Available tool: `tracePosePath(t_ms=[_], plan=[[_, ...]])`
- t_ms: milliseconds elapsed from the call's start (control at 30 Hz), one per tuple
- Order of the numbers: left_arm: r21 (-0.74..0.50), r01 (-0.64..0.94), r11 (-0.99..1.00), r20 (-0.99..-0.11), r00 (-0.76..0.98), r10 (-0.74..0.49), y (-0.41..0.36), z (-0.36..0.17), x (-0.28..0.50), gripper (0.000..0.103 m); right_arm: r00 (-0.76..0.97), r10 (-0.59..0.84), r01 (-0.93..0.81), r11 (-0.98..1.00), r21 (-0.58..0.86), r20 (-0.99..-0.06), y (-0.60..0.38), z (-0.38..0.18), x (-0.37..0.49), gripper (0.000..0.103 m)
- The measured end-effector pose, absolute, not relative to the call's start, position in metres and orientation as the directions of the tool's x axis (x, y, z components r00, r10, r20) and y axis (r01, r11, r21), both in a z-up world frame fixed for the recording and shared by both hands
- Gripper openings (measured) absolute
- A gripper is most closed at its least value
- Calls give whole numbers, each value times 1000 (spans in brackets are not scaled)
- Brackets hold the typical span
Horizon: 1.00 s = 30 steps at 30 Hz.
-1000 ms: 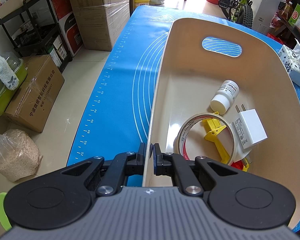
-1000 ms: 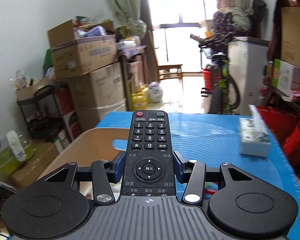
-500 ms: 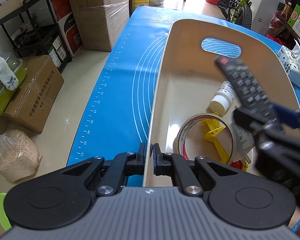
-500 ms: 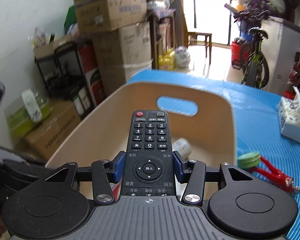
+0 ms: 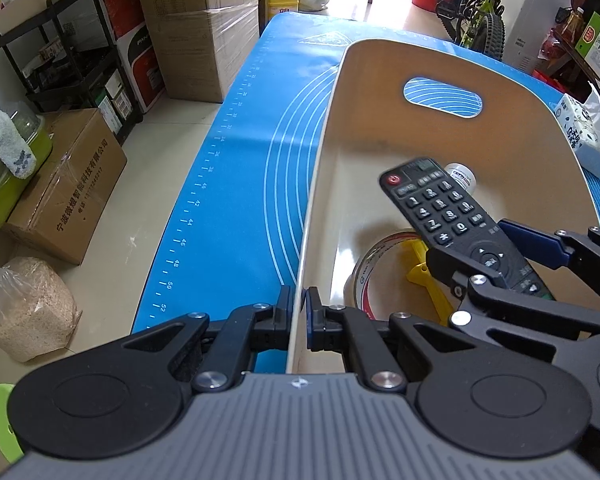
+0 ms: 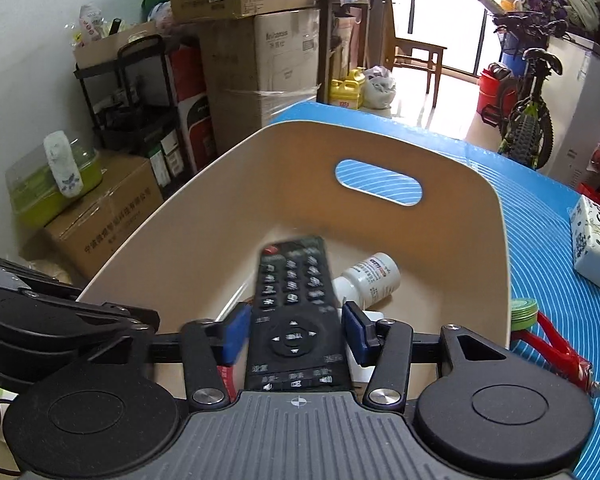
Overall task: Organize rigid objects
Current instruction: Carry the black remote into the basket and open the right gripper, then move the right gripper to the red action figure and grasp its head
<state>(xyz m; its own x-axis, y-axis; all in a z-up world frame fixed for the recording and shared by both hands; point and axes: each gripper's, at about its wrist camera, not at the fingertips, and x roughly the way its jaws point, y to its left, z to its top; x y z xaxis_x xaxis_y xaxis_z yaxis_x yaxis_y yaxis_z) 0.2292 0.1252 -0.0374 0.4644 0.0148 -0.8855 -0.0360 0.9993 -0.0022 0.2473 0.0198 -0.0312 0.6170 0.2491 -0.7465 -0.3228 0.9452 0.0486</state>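
Note:
A beige bin [image 5: 380,60] with a handle slot stands on the blue mat [image 5: 252,200]. My left gripper [image 5: 298,300] is shut on the bin's near left wall. My right gripper [image 6: 296,332] hangs over the bin [image 6: 220,184] and its jaws are opening. The black remote [image 6: 296,292] lies between the blue pads, blurred and nose-down, and the pads stand slightly off its sides. In the left wrist view the remote [image 5: 440,204] slants over the bin floor. Below it lie a white pill bottle [image 6: 370,276], a tape roll [image 5: 364,264] and a yellow plastic piece [image 5: 424,276].
A tissue pack [image 6: 596,240] sits on the mat right of the bin. A green tape roll [image 6: 524,308] and a red-handled tool [image 6: 560,344] lie by the bin's right wall. Cardboard boxes [image 5: 60,184] and a shelf crowd the floor on the left.
My right gripper carried the remote over the bin and lowered it. Its jaws have widened and the remote now tips down and blurs. The left gripper kept still on the bin wall.

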Motion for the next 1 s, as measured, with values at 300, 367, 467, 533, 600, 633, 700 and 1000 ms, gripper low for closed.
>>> tracePosePath(t_ms=[300,367,467,533,600,633,700,1000], plan=[[-1,-33,999,-885,465,15,128,-38,228,7,634,296,-299,946,126,-715,1,-29,247,70],[-1,-34,999,-885,465,15,129,-38,228,7,647,311,-301,943,142,-696,-7,-25,246,71],[0,-34,999,-885,465,16,128,-38,228,7,677,316,-297,944,146,-665,-20,-13,243,72],[0,-35,999,-885,465,16,128,-38,228,8,704,307,-287,948,139,-640,-32,-4,239,73],[-2,-35,999,-885,465,15,128,-39,228,8,733,286,-267,955,126,-618,-46,5,235,75],[-1,-35,999,-885,465,15,128,-39,228,8,745,271,-253,960,119,-609,-55,8,234,76],[-1,-35,999,-885,465,16,129,-38,228,8,760,235,-215,971,107,-606,-74,14,235,76],[1,-35,999,-885,465,17,130,-39,228,8,769,53,-45,999,29,-637,-148,-1,248,76]])
